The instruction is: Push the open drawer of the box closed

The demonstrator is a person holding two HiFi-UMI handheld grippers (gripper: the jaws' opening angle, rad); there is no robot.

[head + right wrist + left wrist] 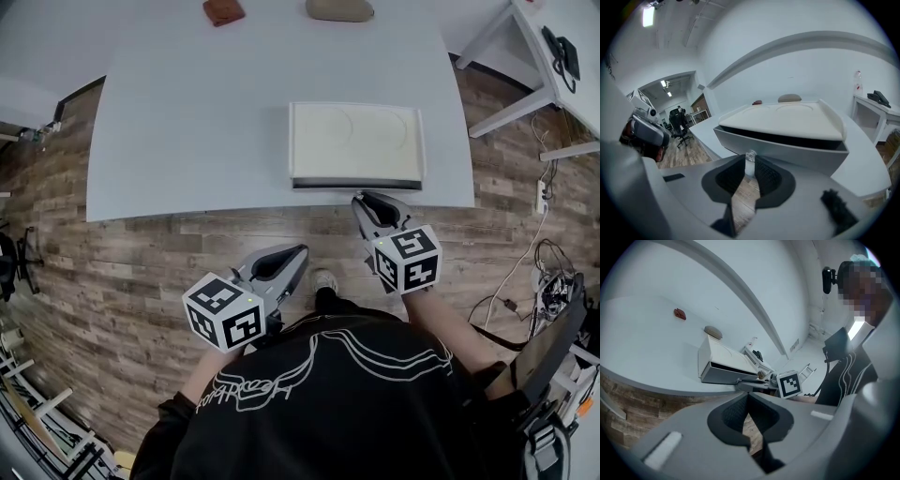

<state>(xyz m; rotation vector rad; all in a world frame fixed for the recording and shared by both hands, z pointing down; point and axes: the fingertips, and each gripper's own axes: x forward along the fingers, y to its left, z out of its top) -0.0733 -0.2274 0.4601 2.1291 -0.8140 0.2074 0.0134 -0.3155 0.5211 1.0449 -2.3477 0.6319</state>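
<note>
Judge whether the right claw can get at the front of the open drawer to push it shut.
Probably yes. The right claw is at the drawer front, its tips on either side of the knob, and nothing lies between claw and drawer.

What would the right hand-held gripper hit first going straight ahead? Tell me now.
The small clear knob on the drawer front. It sits right at the tips of the right hand-held gripper, though whether they touch is unclear.

Plain white counter (pixel 187 141) over wood-plank floor (pixel 141 253). At the far edge there's a reddish-brown pouch (pixel 223 11) and a tan oval thing (pixel 339 9), well apart. A side desk (pixel 553 80) on the right carries a black device (pixel 563 47), and cables (pixel 525 272) trail below.
</note>
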